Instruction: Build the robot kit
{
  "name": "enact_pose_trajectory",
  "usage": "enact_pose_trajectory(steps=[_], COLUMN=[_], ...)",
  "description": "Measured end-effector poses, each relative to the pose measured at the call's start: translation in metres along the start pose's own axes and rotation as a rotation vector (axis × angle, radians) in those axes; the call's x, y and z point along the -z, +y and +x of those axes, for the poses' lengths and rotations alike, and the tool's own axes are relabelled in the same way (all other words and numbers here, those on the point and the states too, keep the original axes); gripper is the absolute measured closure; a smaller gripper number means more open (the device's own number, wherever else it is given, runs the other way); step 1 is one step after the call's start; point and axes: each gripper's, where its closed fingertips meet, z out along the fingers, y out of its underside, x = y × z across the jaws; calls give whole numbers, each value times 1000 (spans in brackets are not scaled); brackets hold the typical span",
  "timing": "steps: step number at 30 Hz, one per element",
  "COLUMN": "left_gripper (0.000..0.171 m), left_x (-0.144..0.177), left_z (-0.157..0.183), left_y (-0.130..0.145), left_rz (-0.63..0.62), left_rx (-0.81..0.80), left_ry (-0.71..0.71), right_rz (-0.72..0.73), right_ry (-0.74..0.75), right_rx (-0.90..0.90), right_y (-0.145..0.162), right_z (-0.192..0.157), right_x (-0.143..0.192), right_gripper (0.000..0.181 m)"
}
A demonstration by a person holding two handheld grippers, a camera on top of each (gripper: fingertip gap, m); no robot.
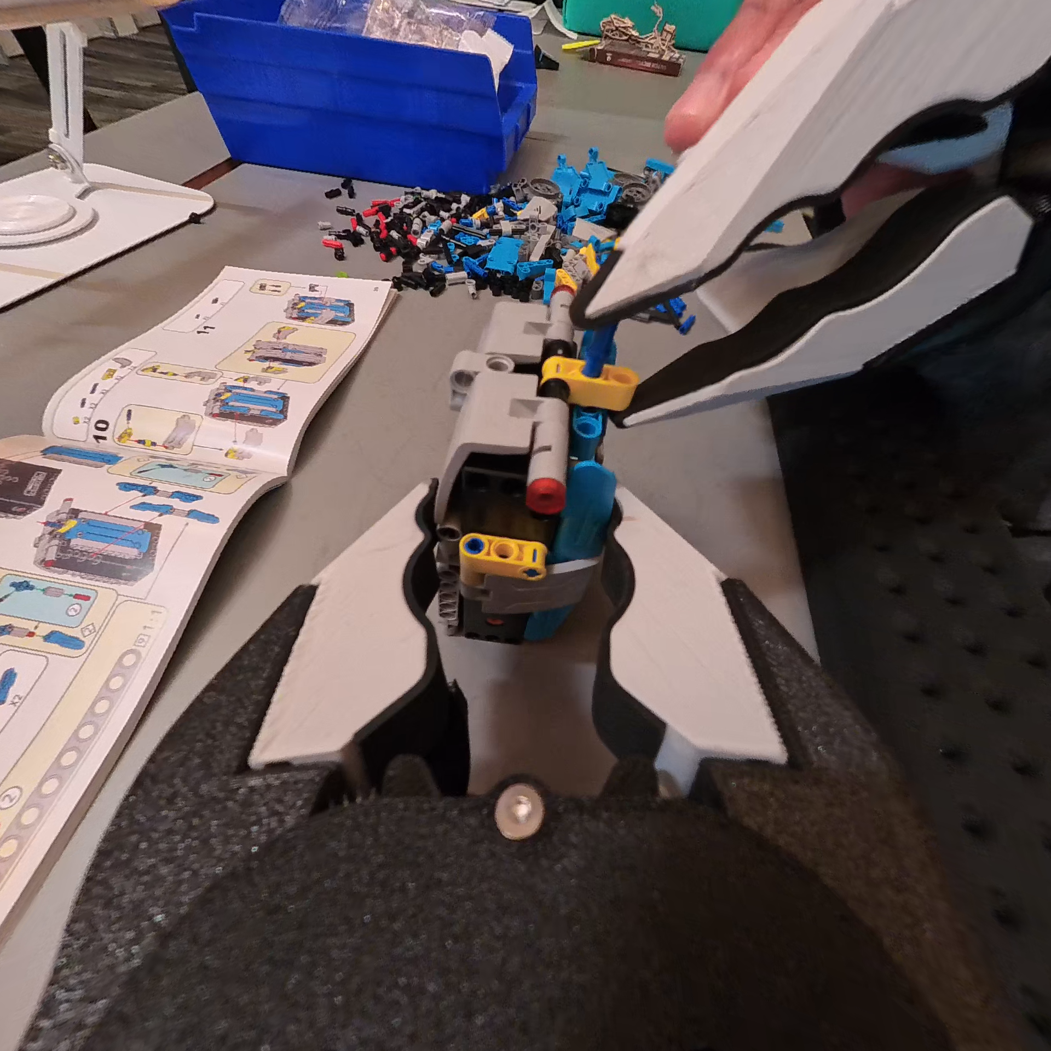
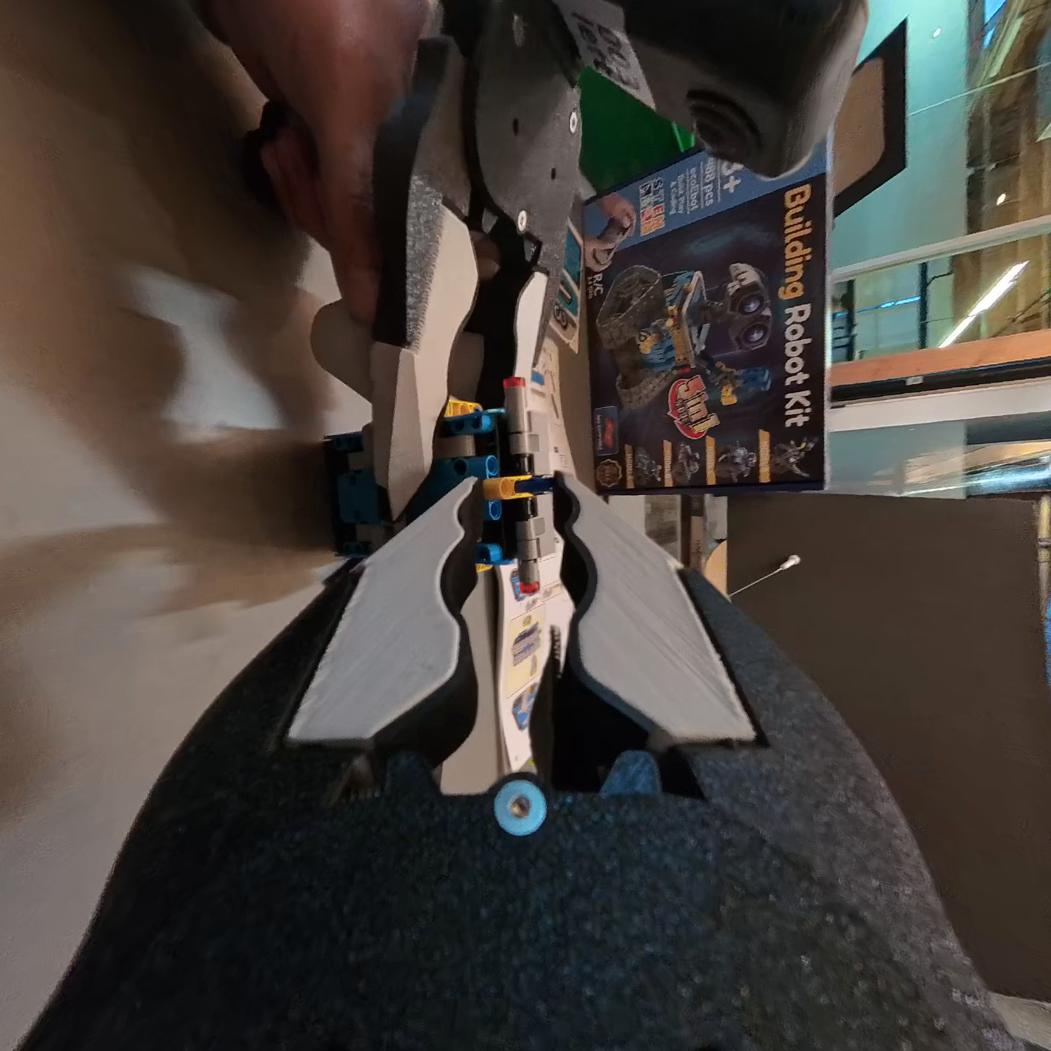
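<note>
The near end of the brick assembly [image 1: 512, 512] sits hidden between the left gripper [image 1: 520, 560] fingers, which are clamped on its grey and blue sides. Its long axis runs away from the left camera, over the grey table [image 1: 318, 398]. The right gripper [image 1: 603, 369] has its fingers narrowly parted around a blue axle [image 1: 598, 350] and yellow beam [image 1: 597, 382] at the far end; actual contact cannot be told. Only the left wrist view shows the instruction booklet [image 1: 187, 432], loose parts pile [image 1: 483, 239] and blue bin [image 1: 364, 91]. The right wrist view, blurred on its left side, alone shows the kit box [image 2: 711, 341].
</note>
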Motion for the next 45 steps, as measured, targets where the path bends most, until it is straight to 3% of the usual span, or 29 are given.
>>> enact_pose_trajectory(steps=[18,33,38,45], left_gripper=[116,116,116,116], left_x=[-3,-4,-4,-4], left_z=[1,-2,-3,-2], left_y=[0,-1,-1,-1], left_rz=[1,8,11,10], left_rx=[52,145,155,136], left_ry=[36,29,21,14], right_rz=[32,-82,-93,-73], right_ry=[-139,-161,-68,39], right_rx=[-203,-199,-71,-122], right_y=[1,4,6,7], right_z=[-1,-1,-3,-6], right_x=[2,0,-3,-2], right_gripper=[160,160,159,161])
